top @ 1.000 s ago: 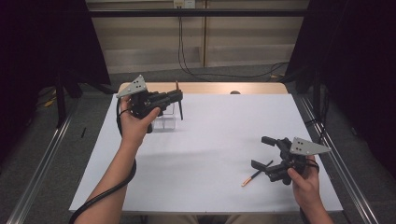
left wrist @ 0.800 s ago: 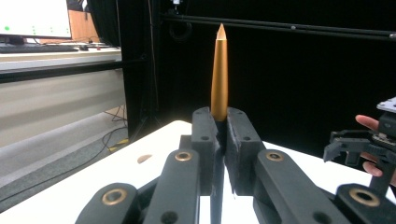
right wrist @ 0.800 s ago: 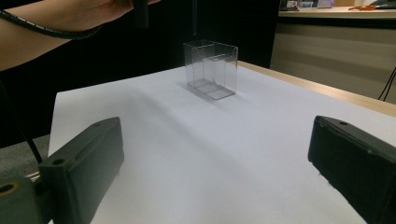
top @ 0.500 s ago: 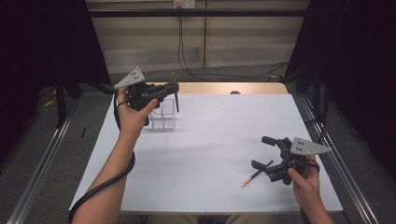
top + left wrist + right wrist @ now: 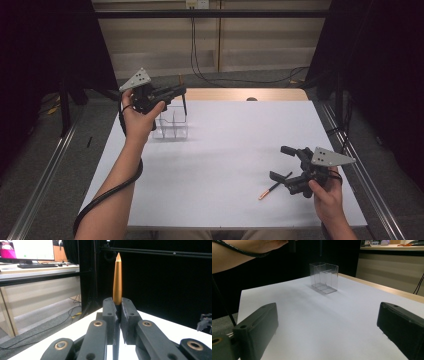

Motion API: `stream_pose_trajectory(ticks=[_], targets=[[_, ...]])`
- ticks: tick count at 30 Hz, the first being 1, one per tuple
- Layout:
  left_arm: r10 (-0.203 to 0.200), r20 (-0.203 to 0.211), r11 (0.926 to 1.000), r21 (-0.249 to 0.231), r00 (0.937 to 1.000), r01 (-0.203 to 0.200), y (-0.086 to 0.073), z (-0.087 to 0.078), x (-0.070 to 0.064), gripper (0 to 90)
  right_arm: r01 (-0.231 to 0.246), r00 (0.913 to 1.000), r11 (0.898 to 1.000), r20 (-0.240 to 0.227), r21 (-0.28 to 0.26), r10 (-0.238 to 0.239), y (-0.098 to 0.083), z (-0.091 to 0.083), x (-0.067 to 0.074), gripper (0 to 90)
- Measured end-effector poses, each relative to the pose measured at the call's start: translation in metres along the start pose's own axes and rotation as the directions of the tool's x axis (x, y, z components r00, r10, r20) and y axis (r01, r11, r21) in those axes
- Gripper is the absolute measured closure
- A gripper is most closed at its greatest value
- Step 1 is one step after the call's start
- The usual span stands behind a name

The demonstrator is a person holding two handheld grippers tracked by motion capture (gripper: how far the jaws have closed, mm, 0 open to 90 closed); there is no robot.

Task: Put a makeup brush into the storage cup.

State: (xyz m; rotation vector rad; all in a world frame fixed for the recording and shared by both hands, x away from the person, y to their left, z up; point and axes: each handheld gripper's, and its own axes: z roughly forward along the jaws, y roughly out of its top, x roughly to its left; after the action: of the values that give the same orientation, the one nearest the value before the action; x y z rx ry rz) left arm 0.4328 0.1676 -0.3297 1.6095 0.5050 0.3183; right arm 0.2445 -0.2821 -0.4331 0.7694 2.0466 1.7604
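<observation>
Left gripper: jaws pinching a pen, held upright above the clear box.
Pen axis: vertical; copper tip up, dark end pointing down at the box.
Box: far left of the bench, directly below the left gripper.
Right gripper: jaws spread, holding nothing, near the front right, well apart from the box.
Second pen: lying flat just beside the right gripper.
Hard to tell: which compartment lies under the pen's lower end.
</observation>
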Motion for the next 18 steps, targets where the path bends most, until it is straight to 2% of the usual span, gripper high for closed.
stream_pose_trajectory(ticks=[4,6,18], targets=[[-0.004,-0.016,1.0,0.0,0.9999,0.004,0.0,-0.001,0.004,83.1,0.0,1.0,1.0,0.0,0.003,0.0,0.0,0.0,0.0,3.0],[0.009,-0.024,0.9999,0.011,0.9997,-0.008,0.0,-0.001,0.007,83.1,0.001,1.0,1.0,-0.001,0.003,-0.001,0.0,0.0,0.0,3.0],[0.0,-0.063,1.0,0.007,0.998,0.0,-0.003,0.001,0.017,83.1,0.002,1.0,1.0,0.0,-0.001,-0.002,0.0,0.0,0.0,3.0]])
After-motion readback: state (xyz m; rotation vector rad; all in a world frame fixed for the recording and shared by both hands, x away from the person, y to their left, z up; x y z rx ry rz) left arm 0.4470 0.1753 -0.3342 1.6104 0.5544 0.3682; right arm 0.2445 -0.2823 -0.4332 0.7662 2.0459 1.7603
